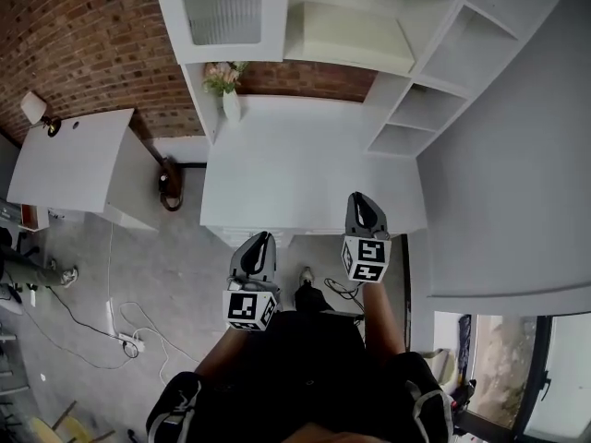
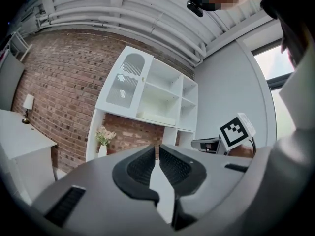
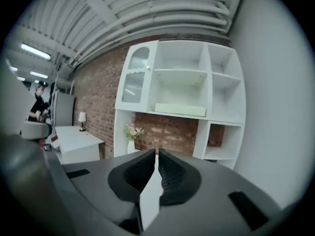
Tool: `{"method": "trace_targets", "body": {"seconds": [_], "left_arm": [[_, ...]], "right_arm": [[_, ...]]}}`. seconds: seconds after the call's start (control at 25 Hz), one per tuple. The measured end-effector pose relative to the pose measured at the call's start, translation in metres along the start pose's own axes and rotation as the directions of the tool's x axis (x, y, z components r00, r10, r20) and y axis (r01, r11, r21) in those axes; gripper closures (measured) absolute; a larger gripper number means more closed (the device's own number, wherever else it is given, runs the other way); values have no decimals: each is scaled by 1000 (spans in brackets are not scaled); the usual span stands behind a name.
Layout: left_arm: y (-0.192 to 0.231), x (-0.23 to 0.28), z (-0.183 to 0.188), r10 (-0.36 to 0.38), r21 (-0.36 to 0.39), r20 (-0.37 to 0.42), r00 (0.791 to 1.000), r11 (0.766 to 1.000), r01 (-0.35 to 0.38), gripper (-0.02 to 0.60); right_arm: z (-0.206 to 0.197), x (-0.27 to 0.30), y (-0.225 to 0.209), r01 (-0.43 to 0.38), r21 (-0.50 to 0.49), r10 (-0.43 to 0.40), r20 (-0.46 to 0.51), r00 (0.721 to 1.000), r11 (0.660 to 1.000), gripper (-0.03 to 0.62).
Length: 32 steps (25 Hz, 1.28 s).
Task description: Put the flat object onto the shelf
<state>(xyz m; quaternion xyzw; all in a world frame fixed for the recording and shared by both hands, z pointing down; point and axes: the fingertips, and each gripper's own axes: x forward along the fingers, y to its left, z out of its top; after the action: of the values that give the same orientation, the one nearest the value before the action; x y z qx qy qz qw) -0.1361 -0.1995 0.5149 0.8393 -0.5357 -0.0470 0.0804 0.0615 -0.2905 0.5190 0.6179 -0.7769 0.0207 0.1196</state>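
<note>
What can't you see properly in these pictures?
- Inside the cabinet: head view, ribbed glass blurs everything behind it.
- What the pale flat object really is: right gripper view, too far off and too small.
- Dark clutter: head view, cut off by the left edge.

Flat object [image 1: 346,35] lies in the shelf unit [image 1: 395,83] at twelve o'clock, flower vase [image 1: 228,92] on the counter [image 1: 305,169] at eleven, desk [image 1: 69,160] at nine.

Grey left gripper [image 1: 266,236], matching right gripper [image 1: 359,197], black-and-white marker cubes [image 1: 250,308], black top [image 1: 309,363]
</note>
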Motion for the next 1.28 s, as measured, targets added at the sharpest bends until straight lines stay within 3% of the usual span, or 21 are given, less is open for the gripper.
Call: {"method": "trace_targets", "body": {"seconds": [0.12,0.4,0.6,0.76,1.28], "left_arm": [[-18,-8,5,-17,19,20,1000,1000,17,549],[-64,-11,5,-14,41,35,999,999,12,549],[-110,-8,-3,-19,21,24,1000,1000,18,549],[-138,-7,-9,-11,33,23,1000,999,11,549],[-165,-18,-20,28,35,12,1000,999,-28,549]], "right_arm": [[-7,-35,-3,-6,117,2,36,999,993,554],[-21,-101,-18,-36,181,11,135,991,983,560],[-24,-133,-21,-109,161,87,137,987,981,560],[-30,-156,-34,-141,212,109,156,982,967,566],[-47,-186,-44,-206,227,173,157,972,952,568]]}}
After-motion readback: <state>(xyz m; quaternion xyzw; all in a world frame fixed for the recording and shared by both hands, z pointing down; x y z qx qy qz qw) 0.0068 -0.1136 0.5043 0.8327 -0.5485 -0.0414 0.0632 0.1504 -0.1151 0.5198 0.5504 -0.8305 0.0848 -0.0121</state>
